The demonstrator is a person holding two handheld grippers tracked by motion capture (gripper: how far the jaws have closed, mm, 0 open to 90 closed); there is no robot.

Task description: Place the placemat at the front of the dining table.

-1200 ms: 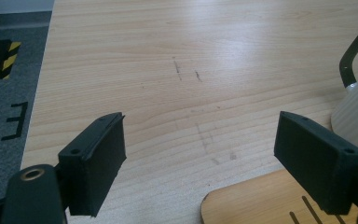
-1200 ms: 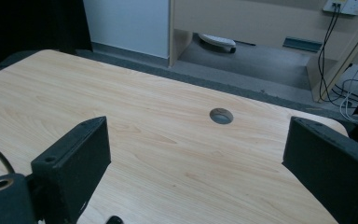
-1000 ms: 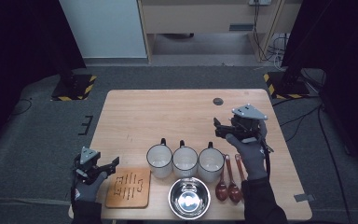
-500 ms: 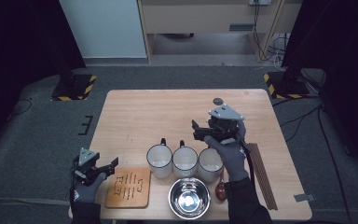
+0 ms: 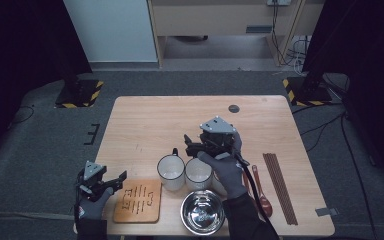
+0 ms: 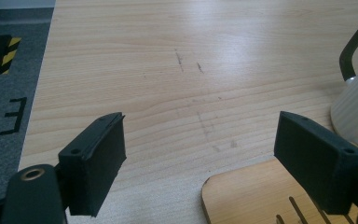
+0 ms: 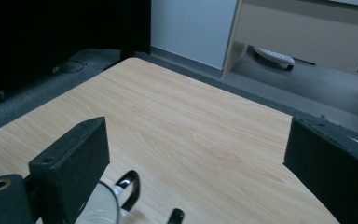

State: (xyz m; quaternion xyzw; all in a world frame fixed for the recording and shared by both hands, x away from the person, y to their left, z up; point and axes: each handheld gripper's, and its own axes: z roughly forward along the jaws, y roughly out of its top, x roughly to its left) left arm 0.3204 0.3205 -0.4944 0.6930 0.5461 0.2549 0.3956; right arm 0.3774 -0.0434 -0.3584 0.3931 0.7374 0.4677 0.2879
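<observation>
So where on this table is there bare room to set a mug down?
The far half of the table is bare wood, from the mugs back to the far edge, apart from a small dark disc. The near edge is crowded: wooden board, mugs, steel bowl, spoons, chopsticks.

The tabletop is being lit evenly from overhead; surroundings are being left v. dark in the high view. A soft sheen is being thrown on wood in the left gripper view. The right gripper view is being rendered dimmer, w/ near jaws slightly blurred.
</observation>
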